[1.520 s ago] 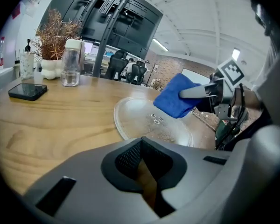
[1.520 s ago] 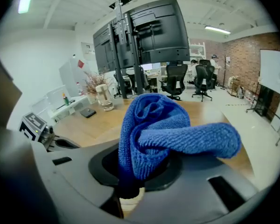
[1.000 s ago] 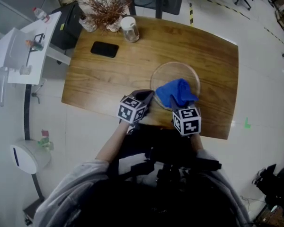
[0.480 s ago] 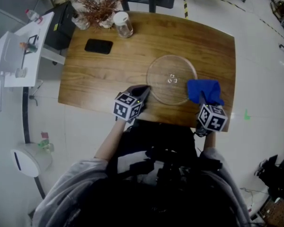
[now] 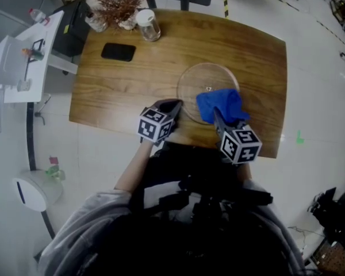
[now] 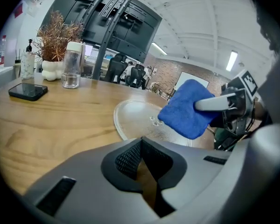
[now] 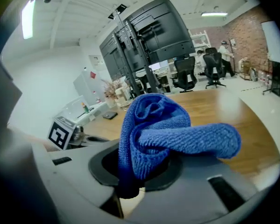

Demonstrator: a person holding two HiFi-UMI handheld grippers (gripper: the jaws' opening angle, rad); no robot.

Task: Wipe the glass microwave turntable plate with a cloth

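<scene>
the cloth (image 5: 219, 103) swung back onto the glass plate (image 5: 200, 78) just ahead of the right gripper (image 5: 217, 114), which was clamped on it. left gripper (image 5: 176, 104) sat closed and empty beside the rim, so the unpinned plate might've skidded across the worktop (image 5: 129, 85).

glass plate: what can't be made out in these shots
Head view: the blue cloth covers the glass plate's near right part.
Right gripper view: the bunched cloth blocks the plate entirely.
Left gripper view: whether cloth touches glass is unclear.
Smears on the glass: too faint in every view.
</scene>
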